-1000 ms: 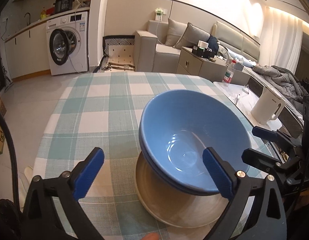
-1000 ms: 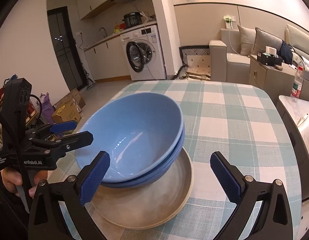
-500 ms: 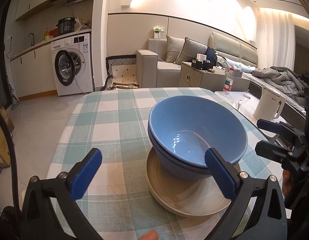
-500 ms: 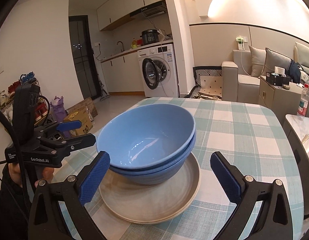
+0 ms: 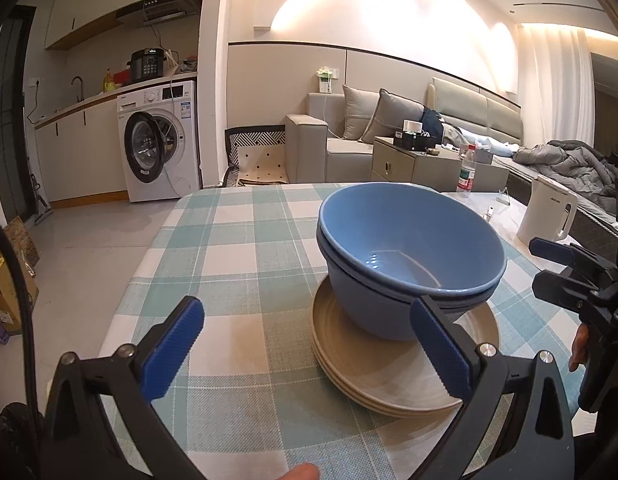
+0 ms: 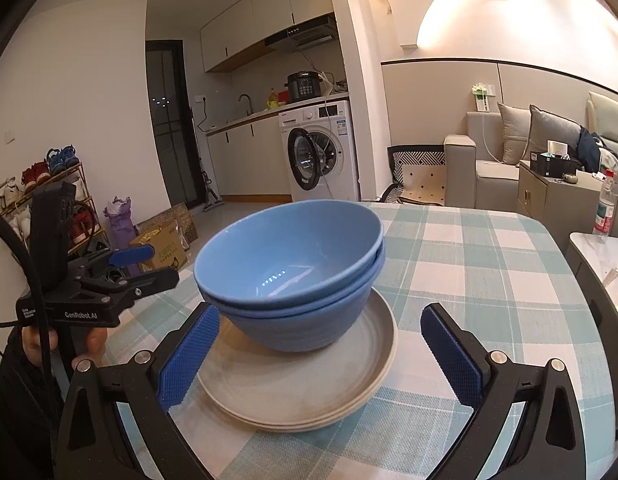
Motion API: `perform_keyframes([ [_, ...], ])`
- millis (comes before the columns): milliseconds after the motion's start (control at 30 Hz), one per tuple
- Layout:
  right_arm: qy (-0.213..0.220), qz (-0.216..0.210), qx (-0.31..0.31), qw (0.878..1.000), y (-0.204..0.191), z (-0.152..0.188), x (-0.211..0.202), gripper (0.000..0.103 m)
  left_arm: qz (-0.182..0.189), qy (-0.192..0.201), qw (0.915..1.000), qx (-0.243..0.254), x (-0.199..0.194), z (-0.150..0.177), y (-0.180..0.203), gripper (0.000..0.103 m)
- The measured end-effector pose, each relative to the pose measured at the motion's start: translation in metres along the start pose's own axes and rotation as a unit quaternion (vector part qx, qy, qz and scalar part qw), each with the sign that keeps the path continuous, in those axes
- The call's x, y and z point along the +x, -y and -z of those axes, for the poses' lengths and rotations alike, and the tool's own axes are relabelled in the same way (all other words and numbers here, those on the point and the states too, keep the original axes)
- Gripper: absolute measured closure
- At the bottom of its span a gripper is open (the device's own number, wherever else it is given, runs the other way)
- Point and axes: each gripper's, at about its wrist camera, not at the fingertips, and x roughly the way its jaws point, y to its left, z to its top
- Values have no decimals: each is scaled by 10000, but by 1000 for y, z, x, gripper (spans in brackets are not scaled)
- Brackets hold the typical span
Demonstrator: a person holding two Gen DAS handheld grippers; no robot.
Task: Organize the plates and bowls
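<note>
Two blue bowls point(image 5: 409, 256) nested, sitting on a stack of beige plates point(image 5: 401, 372) on the checked tablecloth point(image 5: 245, 248); left gripper point(image 5: 309, 352) fingers spread wide, holding nothing — low, just short of the plates; right gripper point(image 6: 317, 354) likewise spread, empty, opposite side; white kettle point(image 5: 547, 214) off on the side counter.

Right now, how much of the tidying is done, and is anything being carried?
It looks nearly or fully done: the two blue bowls sit nested on the stacked beige plates, on the checked tablecloth. Nothing is in hand; the left gripper and right gripper are both open and empty. No other dishes are visible.
</note>
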Motion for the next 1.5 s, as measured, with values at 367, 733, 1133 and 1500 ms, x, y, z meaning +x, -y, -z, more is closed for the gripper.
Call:
perform_keyframes([
  [367, 288, -42, 45, 9996, 13, 12, -10, 1, 25, 249, 9995, 198, 1, 11, 7, 0],
  [733, 364, -74, -139, 9992, 6, 17, -11, 1, 56, 286, 9996, 51, 2, 12, 1, 0],
  [1133, 377, -10, -309, 9988, 3, 24, -1, 1, 88, 452, 9989, -78, 7, 16, -8, 0],
  [1500, 470, -37, -342, 9983, 2, 27, -4, 1, 132, 595, 9980, -147, 6, 19, -10, 0],
])
